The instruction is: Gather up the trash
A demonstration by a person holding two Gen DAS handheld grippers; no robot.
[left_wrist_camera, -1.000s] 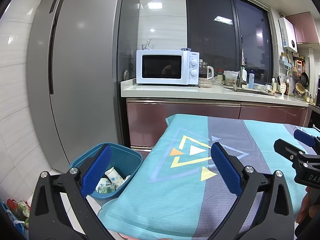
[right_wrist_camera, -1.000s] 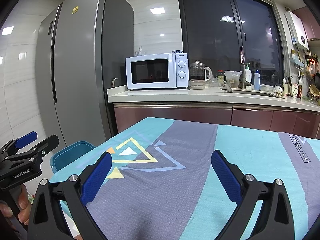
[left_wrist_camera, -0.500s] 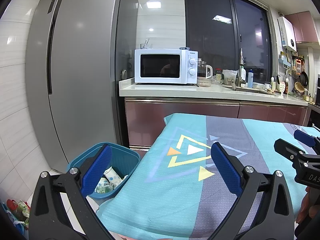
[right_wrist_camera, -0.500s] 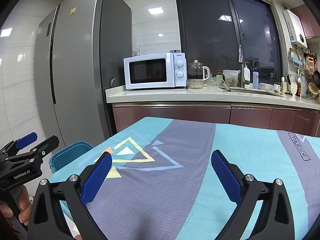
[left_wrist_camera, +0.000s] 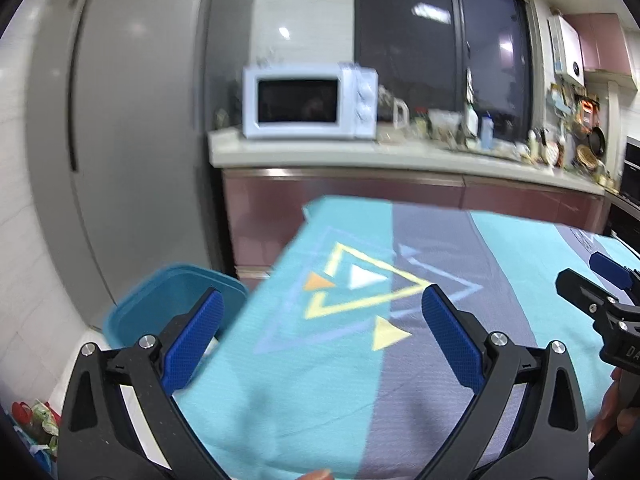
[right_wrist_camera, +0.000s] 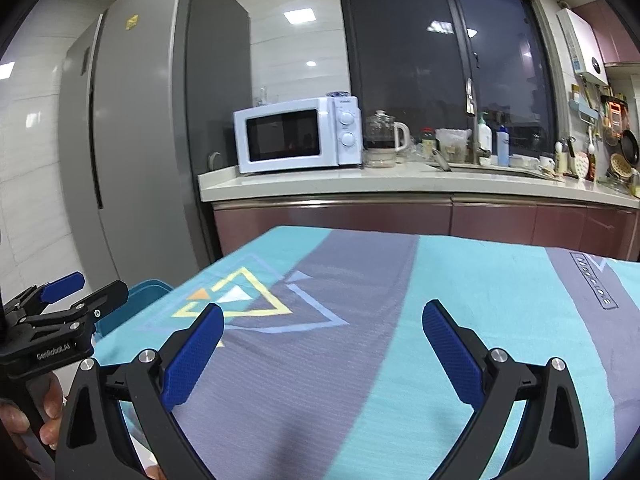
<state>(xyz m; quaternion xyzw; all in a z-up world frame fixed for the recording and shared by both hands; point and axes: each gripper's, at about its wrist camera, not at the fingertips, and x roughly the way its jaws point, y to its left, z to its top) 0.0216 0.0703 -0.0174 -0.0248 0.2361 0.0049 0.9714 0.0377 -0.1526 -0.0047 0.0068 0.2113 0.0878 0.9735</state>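
A blue trash bin (left_wrist_camera: 160,304) stands on the floor left of the table; in the right wrist view only its rim (right_wrist_camera: 142,292) peeks out past the table edge. My left gripper (left_wrist_camera: 322,316) hangs open over the table's left edge, nothing between its blue pads. Over the cloth-covered table (right_wrist_camera: 400,320) my right gripper (right_wrist_camera: 323,334) is open and holds nothing. Each gripper appears in the other's view: the right one (left_wrist_camera: 600,300) at the right edge, the left one (right_wrist_camera: 60,312) at the left edge, held by a hand. The left wrist view is motion-blurred, so the bin's contents do not show.
A tall grey refrigerator (right_wrist_camera: 140,140) stands behind the bin. The kitchen counter (right_wrist_camera: 400,184) carries a white microwave (right_wrist_camera: 296,136), a kettle and bottles. Some coloured litter (left_wrist_camera: 36,424) lies on the floor at the lower left.
The left gripper has swung, blurring its view; the bin now sits more behind its left finger and its contents are hidden. The right gripper has barely moved.
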